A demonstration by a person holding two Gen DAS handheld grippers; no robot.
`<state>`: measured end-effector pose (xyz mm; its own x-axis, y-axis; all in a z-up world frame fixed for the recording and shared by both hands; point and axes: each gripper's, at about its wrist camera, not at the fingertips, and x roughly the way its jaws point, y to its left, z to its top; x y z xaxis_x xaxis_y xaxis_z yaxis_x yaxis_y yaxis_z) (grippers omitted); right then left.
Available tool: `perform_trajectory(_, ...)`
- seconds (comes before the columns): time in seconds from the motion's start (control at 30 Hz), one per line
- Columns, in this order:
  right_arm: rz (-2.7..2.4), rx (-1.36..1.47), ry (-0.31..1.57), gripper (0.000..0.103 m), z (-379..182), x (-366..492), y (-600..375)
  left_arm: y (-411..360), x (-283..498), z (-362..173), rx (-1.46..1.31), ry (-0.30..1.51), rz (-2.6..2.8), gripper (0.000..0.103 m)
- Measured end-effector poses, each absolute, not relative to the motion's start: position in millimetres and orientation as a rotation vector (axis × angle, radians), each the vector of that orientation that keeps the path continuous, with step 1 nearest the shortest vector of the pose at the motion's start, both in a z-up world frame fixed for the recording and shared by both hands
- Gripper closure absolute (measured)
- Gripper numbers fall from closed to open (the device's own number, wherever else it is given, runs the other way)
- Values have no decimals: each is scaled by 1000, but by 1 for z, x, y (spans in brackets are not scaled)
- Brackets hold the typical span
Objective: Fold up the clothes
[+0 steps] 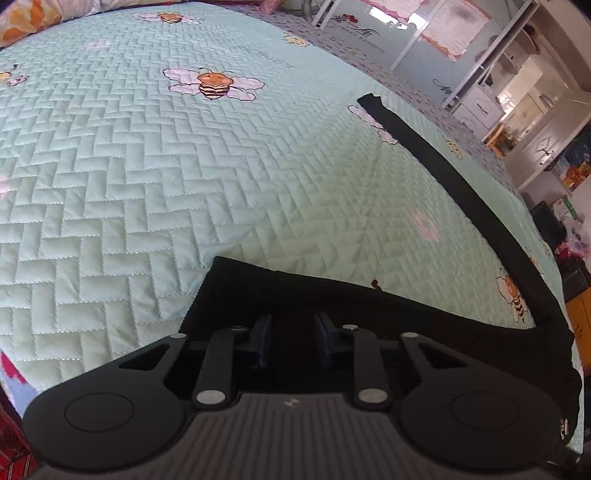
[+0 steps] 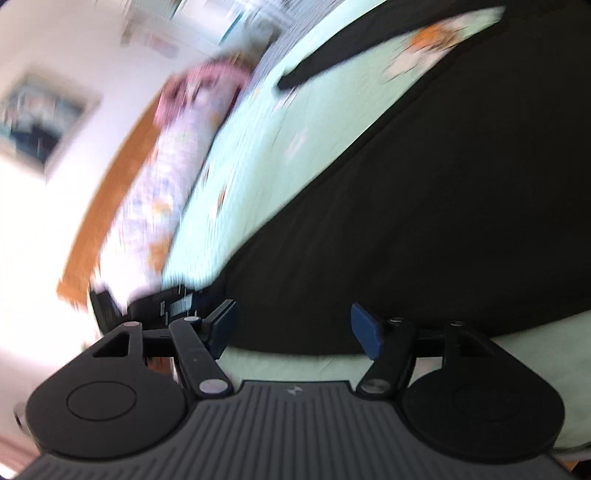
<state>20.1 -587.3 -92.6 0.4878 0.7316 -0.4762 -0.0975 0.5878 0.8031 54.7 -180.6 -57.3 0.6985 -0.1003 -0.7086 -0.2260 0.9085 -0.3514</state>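
A black garment [image 1: 388, 314] lies on the mint quilted bedspread [image 1: 184, 166], with a long black strip [image 1: 454, 184] running up toward the bed's far right edge. My left gripper [image 1: 293, 332] sits low over the garment's near corner. Its blue fingers [image 1: 260, 334] stand a small gap apart, and only dark cloth shows between them. In the blurred right wrist view, the same black garment [image 2: 424, 184] fills the right half over the bedspread [image 2: 251, 166]. My right gripper [image 2: 293, 328] is wide open at the garment's near edge, with nothing between its fingers.
Bee and flower prints dot the bedspread. Pillows [image 1: 33, 18] lie at the bed's far left. Beyond the bed's right edge stand white cabinets [image 1: 517, 103] and floor clutter [image 1: 569, 221]. The right wrist view shows a bright wall and an orange-brown wooden strip [image 2: 107, 206].
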Motion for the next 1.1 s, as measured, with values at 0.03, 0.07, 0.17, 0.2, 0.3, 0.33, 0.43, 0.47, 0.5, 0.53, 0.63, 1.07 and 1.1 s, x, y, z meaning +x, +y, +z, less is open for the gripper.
perform_trajectory(0.03,552,830,912,33,-95,21,-599,-187,53,-52,-419,792,76,75)
perform_trajectory(0.07,534,858,892,33,-96,22,-609,-193,52,-48,-401,782,79,74)
perform_trajectory(0.17,506,882,814,33,-93,24,-633,-212,47,-33,-346,754,89,63)
perform_trajectory(0.2,494,887,786,33,-91,27,-643,-218,46,-28,-328,744,92,61)
perform_trajectory(0.3,434,927,721,32,-92,36,-679,-259,50,-21,-242,721,-7,45)
perform_trajectory(0.33,409,951,702,32,-94,40,-692,-268,56,-30,-225,752,-24,41)
perform_trajectory(0.43,331,996,652,31,-101,48,-741,-293,72,-62,-182,866,-55,41)
perform_trajectory(0.47,304,980,639,31,-103,49,-760,-301,78,-72,-168,904,-66,41)
perform_trajectory(0.5,277,964,626,32,-104,51,-778,-298,78,-81,-163,906,-62,42)
perform_trajectory(0.53,250,943,618,32,-106,52,-797,-293,77,-90,-160,901,-56,42)
perform_trajectory(0.63,88,878,655,102,-122,62,-869,-295,80,-90,-62,911,-58,41)
perform_trajectory(1.07,48,882,597,68,-94,69,-924,-302,91,-87,-39,980,13,33)
perform_trajectory(1.1,90,884,586,65,-92,71,-922,-303,92,-87,-36,981,16,31)
